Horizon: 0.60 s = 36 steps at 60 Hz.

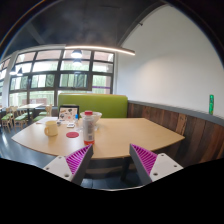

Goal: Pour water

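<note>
The task's things sat at centre-left of the frame, on the far part of a pale wooden table (120, 135). A clear bottle with a red cap (88, 127) stood upright there, and just to its left, toward the left edge of the frame, a cream-coloured mug or small jug (51, 127). Behind the bottle lay a small red-and-white item (70, 117) too small to identify. Which vessel held the water and which was to receive it could not be told from this view.

The gripper (112, 160) hung at the bottom centre of the frame, well apart from the bottle and short of the table's near edge. Its jaws stood wide open, the left pink pad (79, 159) and the right pink pad (144, 158) splayed outward with only the table edge between them; they held nothing and touched nothing.

By the look of it, the approach was the step in hand and no grasp had been made. The next move would call for travel forward and a little toward the left of the frame, so that the bottle came between the fingers, then a firm closing on its body below the cap.

Further out, a green bench back (100, 104) stood behind the table, large windows (60, 70) filled the upper left, and a plain white wall (175, 65) took the upper right.
</note>
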Motion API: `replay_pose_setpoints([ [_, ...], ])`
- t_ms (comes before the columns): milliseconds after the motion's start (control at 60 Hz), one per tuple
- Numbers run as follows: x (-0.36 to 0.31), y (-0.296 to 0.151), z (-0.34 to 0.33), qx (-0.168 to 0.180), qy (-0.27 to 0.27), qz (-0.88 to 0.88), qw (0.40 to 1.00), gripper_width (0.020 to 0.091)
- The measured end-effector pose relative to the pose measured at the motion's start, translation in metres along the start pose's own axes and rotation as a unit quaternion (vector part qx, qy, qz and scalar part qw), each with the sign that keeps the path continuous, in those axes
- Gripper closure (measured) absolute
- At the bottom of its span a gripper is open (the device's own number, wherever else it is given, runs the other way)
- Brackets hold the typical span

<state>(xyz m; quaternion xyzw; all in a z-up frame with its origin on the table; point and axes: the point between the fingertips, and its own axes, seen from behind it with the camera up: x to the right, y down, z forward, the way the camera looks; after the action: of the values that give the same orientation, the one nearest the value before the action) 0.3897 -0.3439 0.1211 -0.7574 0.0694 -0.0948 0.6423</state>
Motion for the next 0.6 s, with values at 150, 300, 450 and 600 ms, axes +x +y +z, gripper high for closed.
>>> replay_pose_setpoints([
  [150, -0.021, -0.003, 0.012, 0.015, -0.019, -0.01, 1.0, 0.0273],
  [300, -0.054, -0.013, 0.055, 0.06, -0.057, -0.022, 0.996, 0.0274],
  [450, -0.098, -0.003, 0.113, 0.067, -0.079, -0.002, 0.995, 0.0282],
  [600, -0.116, -0.007, 0.184, 0.068, -0.064, 0.013, 0.996, 0.0278],
])
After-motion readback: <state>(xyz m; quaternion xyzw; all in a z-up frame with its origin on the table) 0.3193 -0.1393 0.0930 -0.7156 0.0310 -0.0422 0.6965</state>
